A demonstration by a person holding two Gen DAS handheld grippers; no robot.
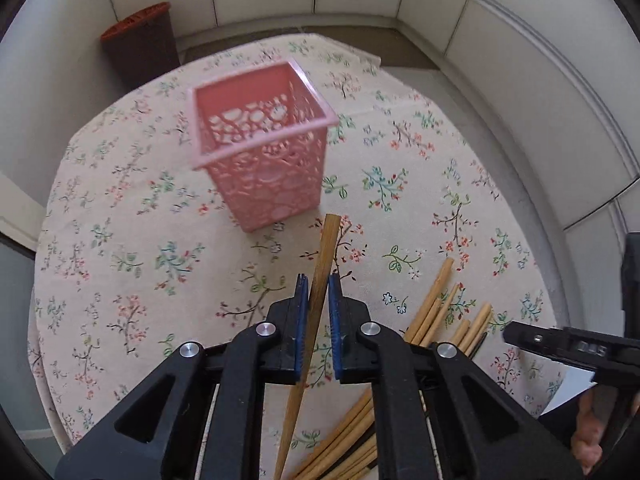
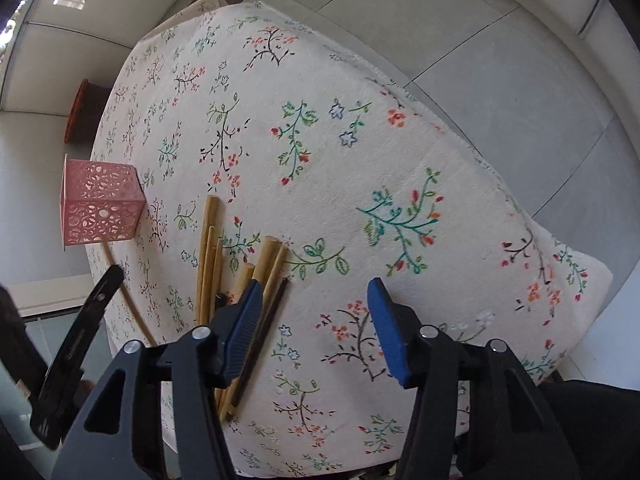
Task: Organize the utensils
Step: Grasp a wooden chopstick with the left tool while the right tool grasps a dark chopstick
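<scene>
My left gripper point(image 1: 318, 286) is shut on a single wooden chopstick point(image 1: 326, 252) and holds it above the table, its thick end toward a pink perforated holder point(image 1: 260, 148) that stands upright just ahead. The holder also shows at the far left of the right wrist view point(image 2: 100, 208). A pile of several wooden chopsticks point(image 1: 440, 312) lies on the floral cloth to the right of the left gripper. My right gripper point(image 2: 316, 296) is open and empty, just right of that pile point(image 2: 248, 276); a dark stick point(image 2: 272, 312) lies along its left finger.
The round table wears a floral cloth point(image 1: 400, 184) whose edge drops off on all sides. A brown woven bin point(image 1: 140, 40) stands on the floor behind the table. White tiled walls surround the table.
</scene>
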